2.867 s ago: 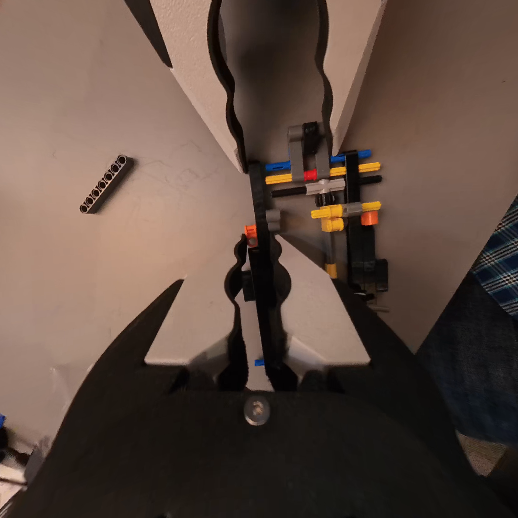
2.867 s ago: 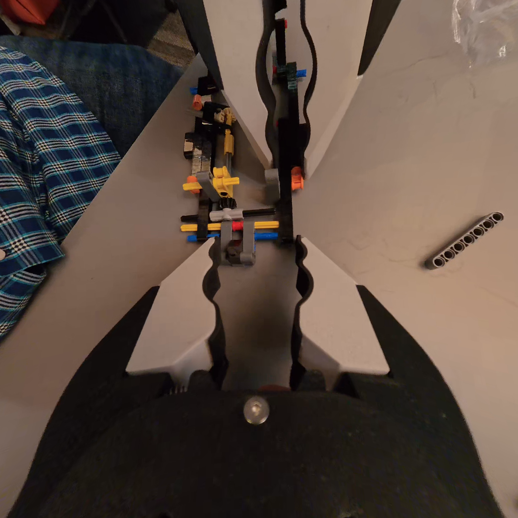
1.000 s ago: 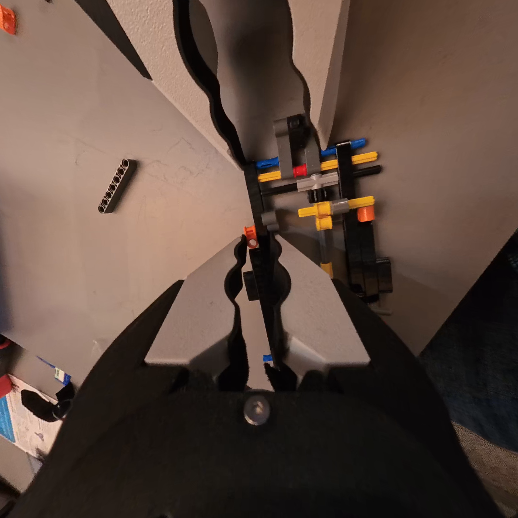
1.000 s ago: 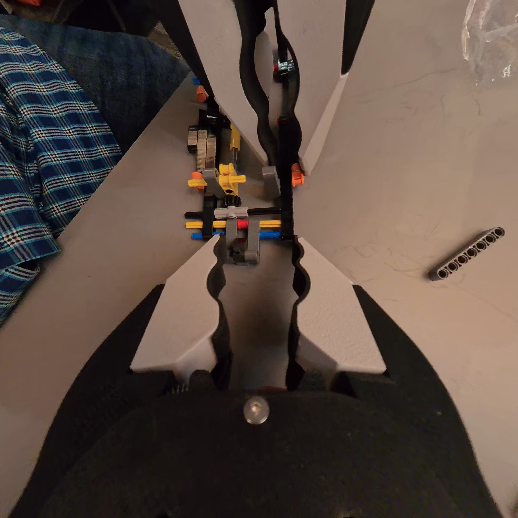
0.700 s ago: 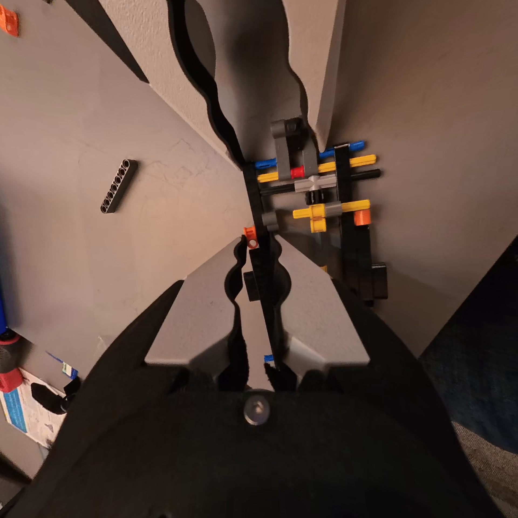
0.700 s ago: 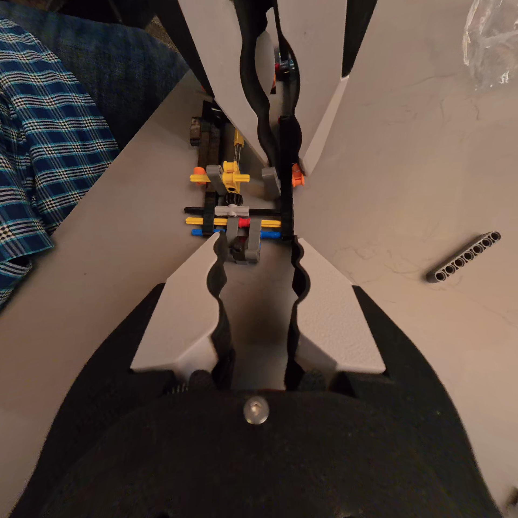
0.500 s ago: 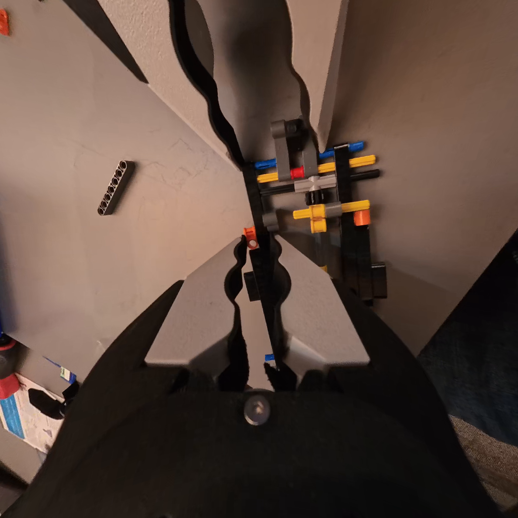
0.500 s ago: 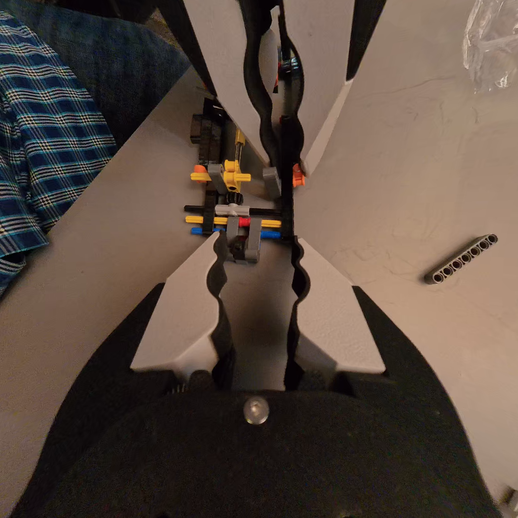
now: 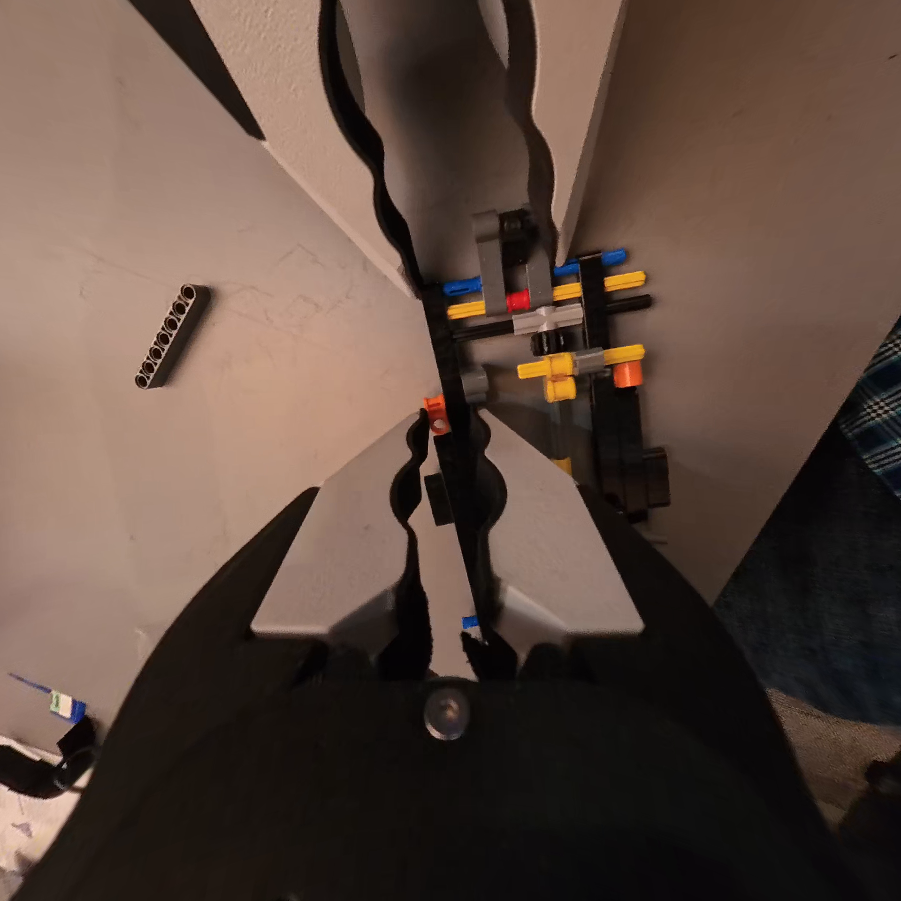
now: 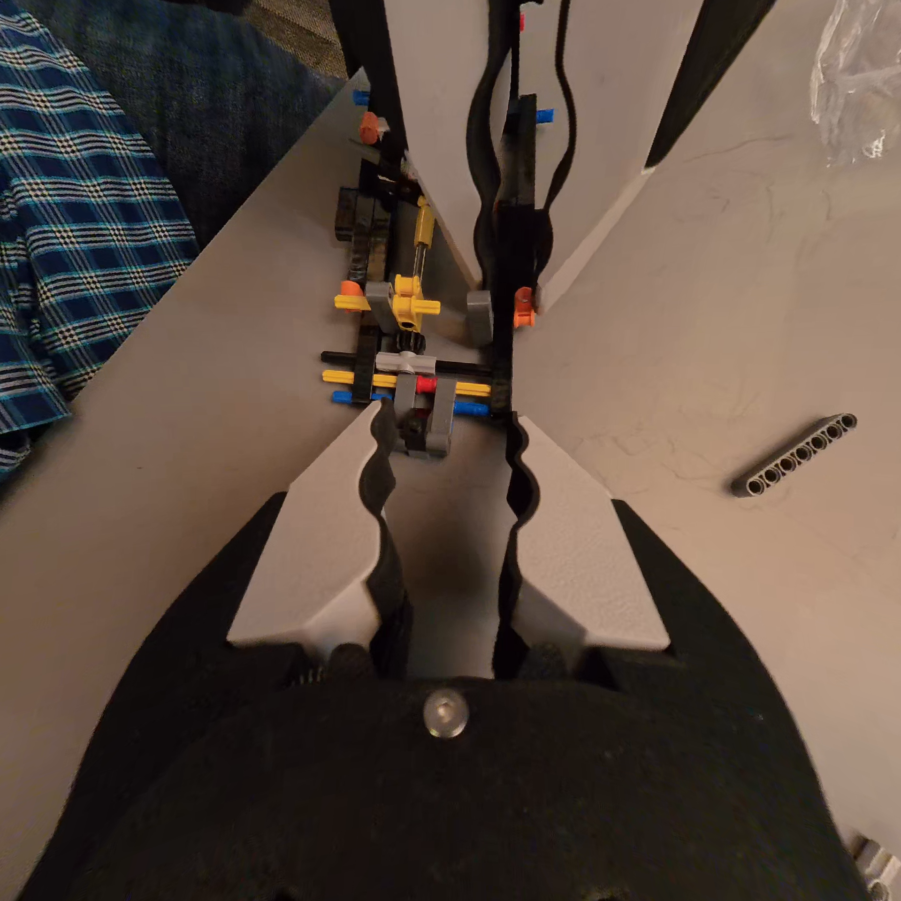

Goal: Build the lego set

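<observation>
The left gripper (image 9: 451, 419) reaches forward low over the pale table (image 9: 219, 170), its jaws clamped on the long black beam (image 9: 451, 351) that forms one side of the lego assembly (image 9: 541, 341). The beam runs lengthwise between the two fingers, back toward the gripper body. An orange connector (image 9: 435, 414) on the beam sits at the left fingertip.

The right gripper (image 10: 448, 419) comes in from the opposite end, facing the left one, fingers spread. Its jaws stand apart with bare table between them and clasp nothing. A grey U-shaped bracket (image 10: 424, 424) at the near end of the assembly sits just inside the gap, beside the left finger. The tip of the right finger (image 10: 536, 463) lies just beside the end of the black beam; whether they touch cannot be told.

The assembly lies flat near the table edge: two black beams joined by blue, yellow and black cross axles (image 10: 404, 378), with a red bush, a yellow connector (image 10: 409, 302) and a small black gear.

A loose dark grey beam with a row of holes (image 10: 794, 456) lies well apart on the table. Clear plastic wrap (image 10: 858, 83) lies at the far right. Blue plaid cloth (image 10: 73, 219) shows beyond the table edge.
</observation>
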A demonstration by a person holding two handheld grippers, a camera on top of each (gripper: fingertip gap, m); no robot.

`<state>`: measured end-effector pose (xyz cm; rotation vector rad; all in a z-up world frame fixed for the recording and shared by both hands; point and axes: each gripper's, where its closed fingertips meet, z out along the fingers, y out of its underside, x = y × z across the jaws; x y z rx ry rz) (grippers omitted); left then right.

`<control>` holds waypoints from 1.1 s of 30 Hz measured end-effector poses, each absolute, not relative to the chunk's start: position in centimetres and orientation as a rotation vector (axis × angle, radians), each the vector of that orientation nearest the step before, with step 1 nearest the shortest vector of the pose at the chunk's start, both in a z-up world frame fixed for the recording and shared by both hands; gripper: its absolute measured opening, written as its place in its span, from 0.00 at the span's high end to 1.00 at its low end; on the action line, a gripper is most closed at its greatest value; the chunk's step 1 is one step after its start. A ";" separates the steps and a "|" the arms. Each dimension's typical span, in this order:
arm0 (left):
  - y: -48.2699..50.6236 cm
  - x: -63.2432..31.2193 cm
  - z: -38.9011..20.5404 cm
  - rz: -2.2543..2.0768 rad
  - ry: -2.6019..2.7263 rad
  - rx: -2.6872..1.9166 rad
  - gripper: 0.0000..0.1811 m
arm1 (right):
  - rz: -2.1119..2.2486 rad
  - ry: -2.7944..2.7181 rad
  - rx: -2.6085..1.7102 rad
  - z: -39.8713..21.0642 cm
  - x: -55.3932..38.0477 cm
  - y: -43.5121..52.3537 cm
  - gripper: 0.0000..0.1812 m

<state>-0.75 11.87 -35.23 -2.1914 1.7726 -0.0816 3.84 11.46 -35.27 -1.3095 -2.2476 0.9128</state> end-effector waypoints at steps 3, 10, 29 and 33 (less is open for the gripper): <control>11.9 -0.7 -35.2 -0.142 1.756 -2.212 0.92 | 0.922 -2.245 -1.313 -35.3 3.9 11.4 0.76; 11.8 -0.9 -35.2 -0.226 1.758 -2.217 0.91 | 0.945 -2.245 -1.313 -35.2 3.9 11.3 0.76; 12.5 -1.9 -35.5 -0.510 1.552 -2.345 0.94 | 1.029 -2.173 -1.336 -33.8 3.7 12.1 0.86; 13.2 -2.4 -35.4 -0.555 1.493 -2.363 0.94 | 0.997 -2.139 -1.355 -33.3 3.2 13.4 0.85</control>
